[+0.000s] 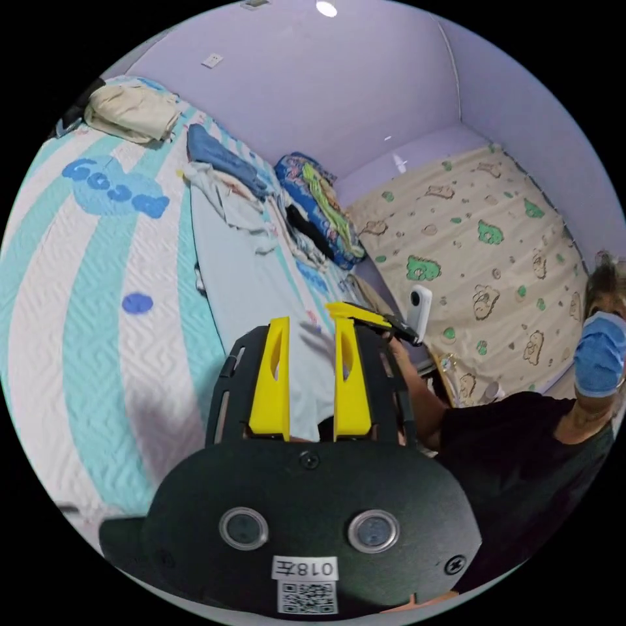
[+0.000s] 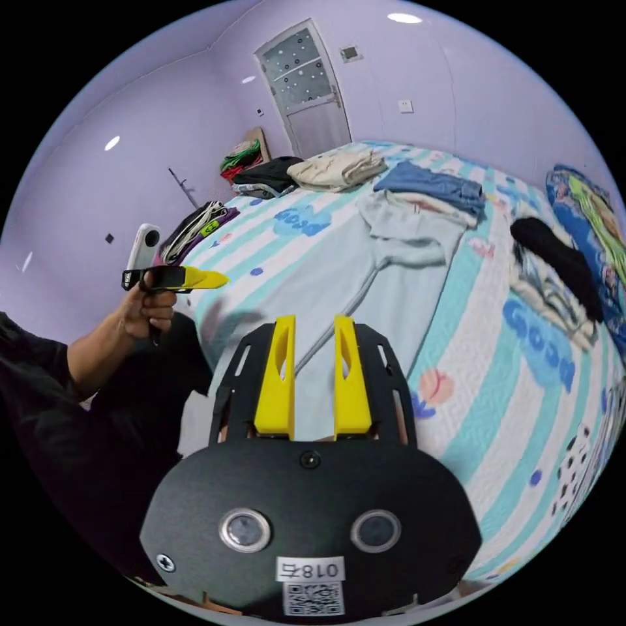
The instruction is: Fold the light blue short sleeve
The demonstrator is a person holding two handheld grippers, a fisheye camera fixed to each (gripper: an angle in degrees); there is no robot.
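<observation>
Bed with a quilted cover (image 2: 495, 417) striped in white and turquoise and printed with blue lettering, occupying most of both views beneath lilac walls (image 2: 163, 111). Lying flat on the cover near the bed's edge is the pale, light blue short-sleeve garment (image 2: 365, 287), spread lengthwise with a raised crease running down its middle; its far end is rumpled and bunched, with a sleeve turned over, and in the left gripper view the same cloth (image 1: 254, 287) reads as a smooth, plain, elongated panel reaching toward the jaws. Beyond it lie a folded blue denim piece (image 2: 433, 182), a folded cream bundle (image 2: 339, 168) and a black garment (image 2: 561, 257) on patterned cloth. A beige curtain printed with green and brown bears (image 1: 489, 261) hangs at the side in the left gripper view. The left gripper (image 1: 312, 326) hovers over the near end of the garment, its yellow jaws parted and empty. The right gripper (image 2: 312, 323) likewise stands with yellow jaws apart, holding nothing, above the garment's near edge. A white panelled door (image 2: 303, 85) stands in the far wall.
</observation>
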